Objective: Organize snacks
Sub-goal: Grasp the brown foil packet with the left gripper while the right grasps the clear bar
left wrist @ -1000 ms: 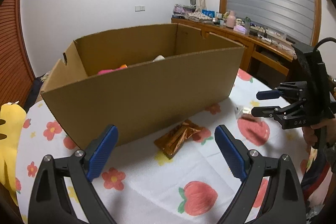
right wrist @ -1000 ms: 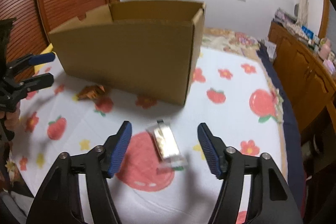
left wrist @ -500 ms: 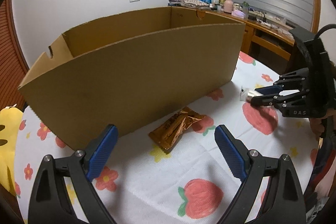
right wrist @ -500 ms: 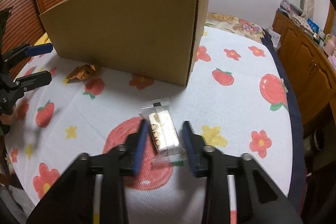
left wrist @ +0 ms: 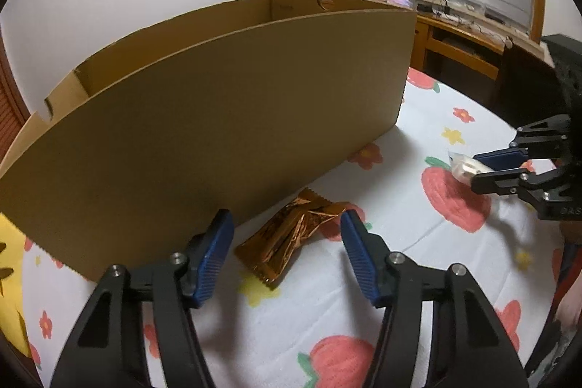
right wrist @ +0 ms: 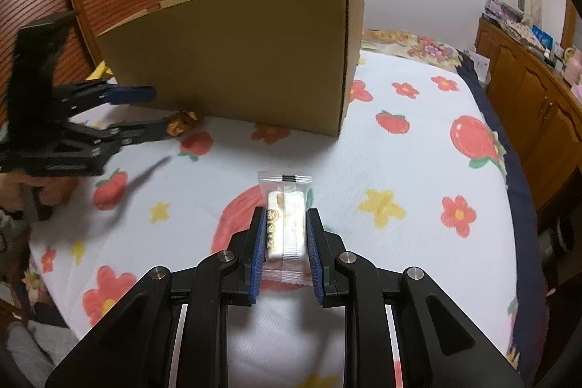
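A tall cardboard box (right wrist: 236,57) is standing on the fruit-print tablecloth (right wrist: 418,170). The left gripper (left wrist: 283,242) is gaping around a gold foil snack (left wrist: 291,237) touching the box's base; the right gripper (right wrist: 283,239) is clamping a clear-wrapped biscuit bar (right wrist: 285,217) nearer the table's front edge.

Soft indoor light, strong fisheye bending, dark vignetted corners, slight motion blur.

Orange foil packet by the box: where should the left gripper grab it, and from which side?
Across its narrow middle, coming from above on the side away from the cardboard box. The orange foil packet lies flat, angled, its far end near the box wall; the open left gripper already straddles it.
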{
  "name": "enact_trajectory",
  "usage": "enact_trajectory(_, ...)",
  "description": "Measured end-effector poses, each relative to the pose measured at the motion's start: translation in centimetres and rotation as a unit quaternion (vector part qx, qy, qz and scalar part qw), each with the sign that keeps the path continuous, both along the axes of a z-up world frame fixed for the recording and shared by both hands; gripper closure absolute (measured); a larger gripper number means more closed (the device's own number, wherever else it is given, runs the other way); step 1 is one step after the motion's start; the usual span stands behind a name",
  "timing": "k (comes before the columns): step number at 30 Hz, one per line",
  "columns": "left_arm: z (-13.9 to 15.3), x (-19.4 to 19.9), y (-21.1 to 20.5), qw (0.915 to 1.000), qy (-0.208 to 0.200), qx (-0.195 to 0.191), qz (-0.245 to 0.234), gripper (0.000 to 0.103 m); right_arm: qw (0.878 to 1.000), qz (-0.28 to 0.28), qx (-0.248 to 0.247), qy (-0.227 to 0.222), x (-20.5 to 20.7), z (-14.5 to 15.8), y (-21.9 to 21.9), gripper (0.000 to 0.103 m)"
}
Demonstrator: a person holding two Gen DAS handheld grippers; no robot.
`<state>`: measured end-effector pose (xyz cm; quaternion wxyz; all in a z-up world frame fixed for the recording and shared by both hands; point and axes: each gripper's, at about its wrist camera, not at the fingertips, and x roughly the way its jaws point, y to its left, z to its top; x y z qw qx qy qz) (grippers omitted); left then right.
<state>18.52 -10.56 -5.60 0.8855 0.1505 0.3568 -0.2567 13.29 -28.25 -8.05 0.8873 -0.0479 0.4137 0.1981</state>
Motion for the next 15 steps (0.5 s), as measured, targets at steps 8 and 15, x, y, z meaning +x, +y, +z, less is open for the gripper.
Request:
enact_trajectory(8, -0.1, 0.4, -0.7, 0.9998, -0.002, 0.019, 0.0, 0.054, 1.0, -0.007, -0.001, -0.007, -0.7, -0.6, 0.1, 0.083)
enact_trajectory(15, -0.7, 0.6, -1.1, 0.9992, 0.009, 0.04, 0.0, 0.054, 1.0, -0.006, -0.001, 0.001, -0.3, -1.1, 0.3, 0.083)
